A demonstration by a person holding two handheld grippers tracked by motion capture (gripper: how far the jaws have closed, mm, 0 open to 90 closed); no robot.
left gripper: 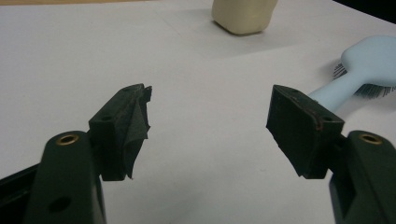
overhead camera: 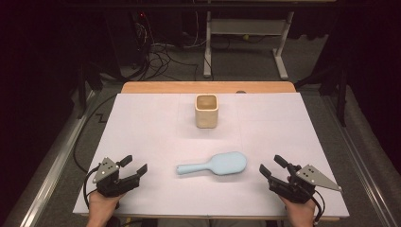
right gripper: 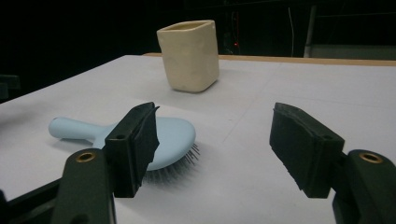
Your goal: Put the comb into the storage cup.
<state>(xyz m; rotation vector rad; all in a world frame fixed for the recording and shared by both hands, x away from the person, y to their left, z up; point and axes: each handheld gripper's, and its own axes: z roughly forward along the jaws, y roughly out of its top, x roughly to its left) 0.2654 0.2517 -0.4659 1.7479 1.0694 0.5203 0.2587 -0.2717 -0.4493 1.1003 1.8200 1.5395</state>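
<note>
A pale blue hairbrush [overhead camera: 215, 164] lies bristles down on the white table sheet [overhead camera: 156, 123], its handle pointing left. A cream square cup [overhead camera: 206, 110] stands upright behind it near the table's far edge. My left gripper [overhead camera: 133, 166] rests at the front left, open, with nothing between its jaws; in its own view the left gripper [left gripper: 210, 121] points at bare sheet, with the brush [left gripper: 369, 63] at the right and the cup [left gripper: 243, 16] at the top. My right gripper [overhead camera: 269, 165] sits at the front right, open and empty. In its view the right gripper [right gripper: 215, 140] faces the brush [right gripper: 173, 135] and the cup [right gripper: 189, 55].
The table's wooden far edge [overhead camera: 208, 87] shows beyond the sheet. Behind it are a dark floor with cables [overhead camera: 161, 54] and a white desk frame [overhead camera: 246, 42]. Metal rails [overhead camera: 52, 161] run along both sides of the table.
</note>
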